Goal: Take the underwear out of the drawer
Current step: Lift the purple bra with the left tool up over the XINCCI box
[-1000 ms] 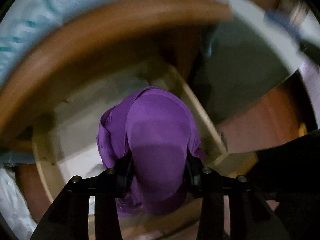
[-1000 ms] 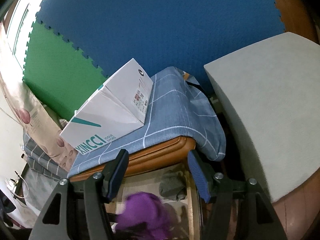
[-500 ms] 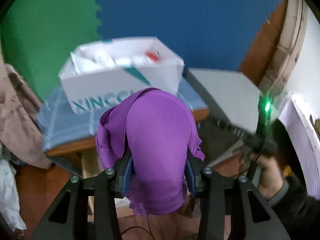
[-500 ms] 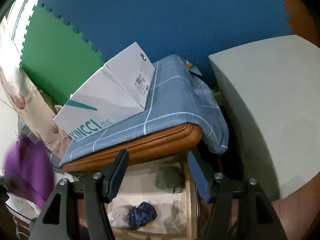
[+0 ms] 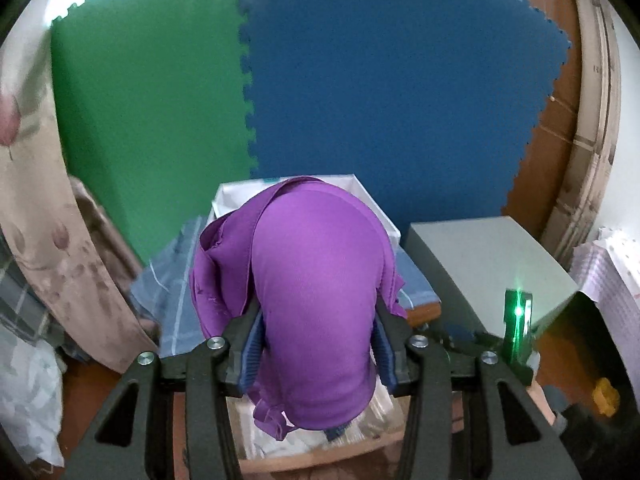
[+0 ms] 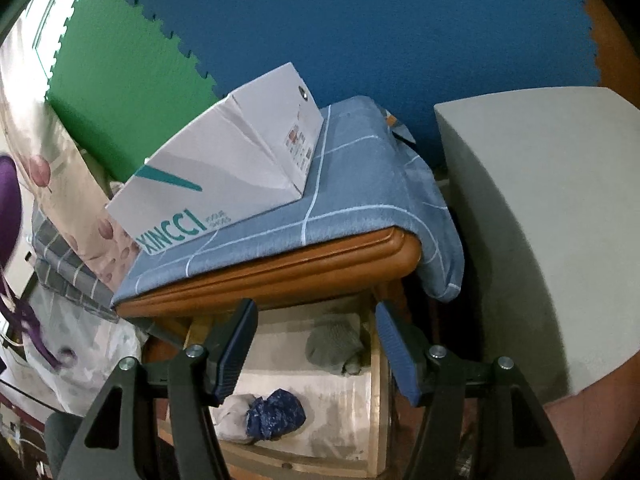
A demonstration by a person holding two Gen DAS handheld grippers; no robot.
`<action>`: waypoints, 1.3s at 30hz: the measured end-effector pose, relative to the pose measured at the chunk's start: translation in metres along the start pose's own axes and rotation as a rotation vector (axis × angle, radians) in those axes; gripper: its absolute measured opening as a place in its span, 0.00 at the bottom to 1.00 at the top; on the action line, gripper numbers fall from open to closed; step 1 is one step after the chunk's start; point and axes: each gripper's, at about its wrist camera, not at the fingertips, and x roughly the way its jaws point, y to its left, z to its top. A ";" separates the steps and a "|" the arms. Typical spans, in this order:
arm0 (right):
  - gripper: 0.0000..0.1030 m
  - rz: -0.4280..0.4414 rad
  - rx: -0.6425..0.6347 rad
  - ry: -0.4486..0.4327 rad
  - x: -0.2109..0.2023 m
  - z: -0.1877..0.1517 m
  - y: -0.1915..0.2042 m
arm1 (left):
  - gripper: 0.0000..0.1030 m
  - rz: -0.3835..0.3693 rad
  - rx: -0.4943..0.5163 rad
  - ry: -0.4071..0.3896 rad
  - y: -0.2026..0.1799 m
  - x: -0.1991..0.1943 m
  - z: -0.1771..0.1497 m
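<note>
From the left wrist, the left gripper point(image 5: 318, 350) pointed slanting downward, lifted above the white box point(image 5: 376, 210) that sat on the blue-covered wooden stand point(image 5: 168, 292). Its jaws were opening, yet the purple underwear point(image 5: 316, 292) still sat bunched between the blue pads point(image 5: 253, 350), bulging over them and hanging below. The box showed only behind the fabric's upper edge. To the right of the box stood a grey block point(image 5: 480, 256), and lower right a green light point(image 5: 518, 310) glowed on a dark device.

From the right wrist, the right gripper point(image 6: 314, 354) tilted down toward the open drawer point(image 6: 378, 396) beneath the box point(image 6: 224, 176) and stand. Its fingers point(image 6: 236, 350) stood apart with nothing between them. In the drawer lay a grey bundle point(image 6: 334, 346) and a dark blue bundle point(image 6: 276, 414). Far left of the box, a blurred purple shape point(image 6: 10, 208) was the underwear.
</note>
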 end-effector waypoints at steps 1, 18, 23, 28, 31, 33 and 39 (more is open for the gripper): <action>0.61 -0.003 -0.007 0.002 0.001 0.000 0.002 | 0.43 0.014 0.009 -0.020 -0.001 -0.004 0.004; 0.61 0.025 -0.083 0.067 0.015 -0.007 0.019 | 0.46 0.041 0.018 -0.209 -0.005 -0.017 0.113; 0.61 0.008 -0.119 0.072 0.017 -0.009 0.025 | 0.47 0.032 -0.031 -0.211 0.001 0.004 0.140; 0.61 0.011 -0.128 0.070 0.017 -0.008 0.027 | 0.47 0.058 -0.052 -0.175 0.005 0.037 0.158; 0.61 0.016 -0.138 0.076 0.018 -0.008 0.030 | 0.48 0.089 -0.059 -0.147 0.007 0.062 0.163; 0.61 0.018 -0.153 0.078 0.019 -0.010 0.033 | 0.48 0.103 -0.078 -0.131 0.010 0.078 0.164; 0.61 0.034 -0.195 0.084 0.020 -0.012 0.044 | 0.48 0.152 -0.104 -0.082 0.015 0.126 0.172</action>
